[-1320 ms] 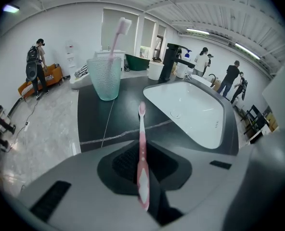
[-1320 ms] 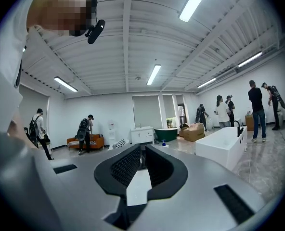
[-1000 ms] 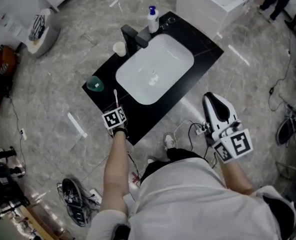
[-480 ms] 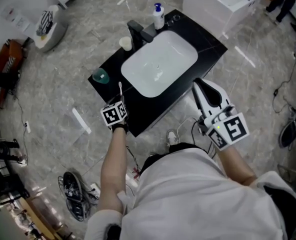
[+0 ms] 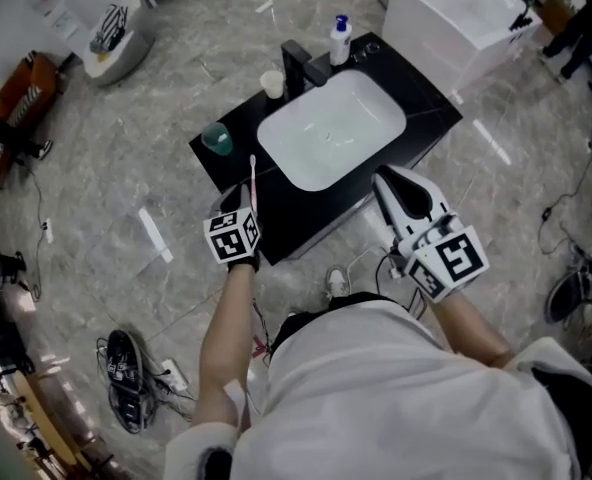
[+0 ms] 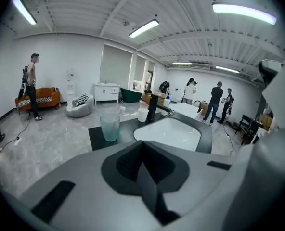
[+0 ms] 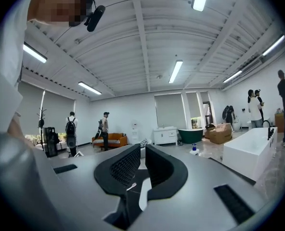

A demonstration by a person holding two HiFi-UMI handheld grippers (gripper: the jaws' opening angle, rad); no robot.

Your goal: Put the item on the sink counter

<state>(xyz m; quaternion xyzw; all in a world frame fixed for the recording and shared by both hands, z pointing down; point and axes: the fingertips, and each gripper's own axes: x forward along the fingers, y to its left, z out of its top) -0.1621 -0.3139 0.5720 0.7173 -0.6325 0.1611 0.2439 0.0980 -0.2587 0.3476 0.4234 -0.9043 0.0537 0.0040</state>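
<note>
Head view: the left gripper [image 5: 244, 210] is clamped on the handle of a toothbrush [image 5: 253, 180]. The brush reaches forward past its tips, above the black sink counter [image 5: 428, 103]. A green cup [image 5: 216, 138] stands ahead of it to the left and the white basin [image 5: 331, 128] ahead to the right. The right gripper [image 5: 391, 183] hangs by the counter's near edge.

Left gripper view: the jaws are pressed together, with the cup just ahead-left (the brush head shows against its rim).

Right gripper view: the jaws stand a narrow slit apart, with nothing between them.
</note>
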